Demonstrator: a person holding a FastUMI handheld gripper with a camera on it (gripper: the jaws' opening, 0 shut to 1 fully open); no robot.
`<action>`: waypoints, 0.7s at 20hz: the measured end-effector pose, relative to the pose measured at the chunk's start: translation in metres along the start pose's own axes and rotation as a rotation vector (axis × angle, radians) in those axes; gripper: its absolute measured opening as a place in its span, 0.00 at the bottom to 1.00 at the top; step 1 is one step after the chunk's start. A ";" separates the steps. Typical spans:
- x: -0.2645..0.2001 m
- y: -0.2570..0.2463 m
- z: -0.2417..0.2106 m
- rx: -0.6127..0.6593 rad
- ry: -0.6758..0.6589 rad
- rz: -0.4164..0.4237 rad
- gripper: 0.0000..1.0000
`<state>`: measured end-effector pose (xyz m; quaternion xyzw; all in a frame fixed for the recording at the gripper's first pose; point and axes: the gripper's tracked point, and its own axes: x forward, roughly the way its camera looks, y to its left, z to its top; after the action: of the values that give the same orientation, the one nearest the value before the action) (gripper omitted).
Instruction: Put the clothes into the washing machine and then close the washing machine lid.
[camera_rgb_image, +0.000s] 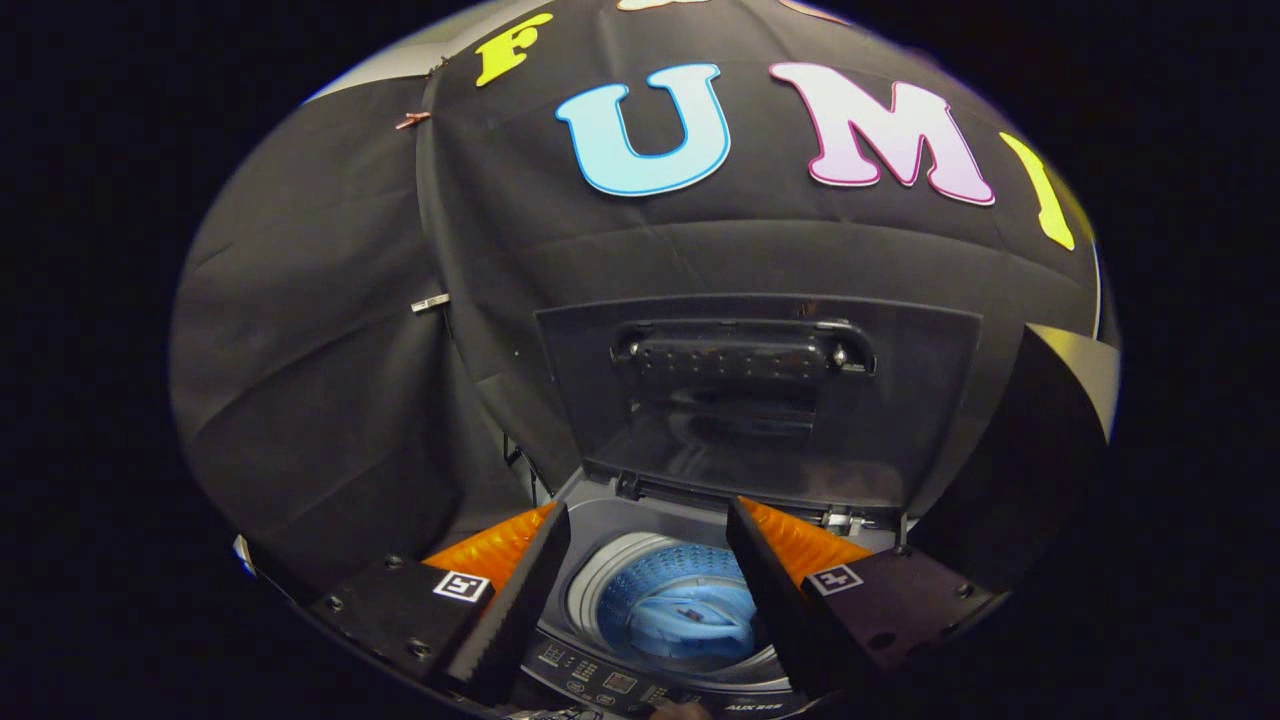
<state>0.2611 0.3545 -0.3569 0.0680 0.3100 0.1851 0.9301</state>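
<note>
The gripper (648, 560) hangs above the washing machine (600, 685), its jaws released and empty. Between them, down in the drum (615, 580), lies the blue garment (690, 622). Beyond stands the lid (900, 400), upright with its handle (740, 352). Risk: the jaws may slip off this handle, so the lid slams down.

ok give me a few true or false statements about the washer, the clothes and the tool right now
1. The washing machine lid stands open. True.
2. Blue clothes lie in the drum. True.
3. The tool is shut on the clothes. False: its fingers are spread apart with nothing between them, held above the drum.
4. The lid's handle faces away from the tool. False: it faces the tool.
</note>
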 end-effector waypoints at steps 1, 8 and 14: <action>-0.003 0.000 0.002 -0.006 -0.004 -0.002 0.99; -0.038 0.001 0.060 -0.041 -0.143 -0.034 0.99; -0.057 -0.013 0.135 -0.059 -0.366 -0.065 0.98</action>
<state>0.3046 0.3191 -0.2206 0.0632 0.1322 0.1484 0.9780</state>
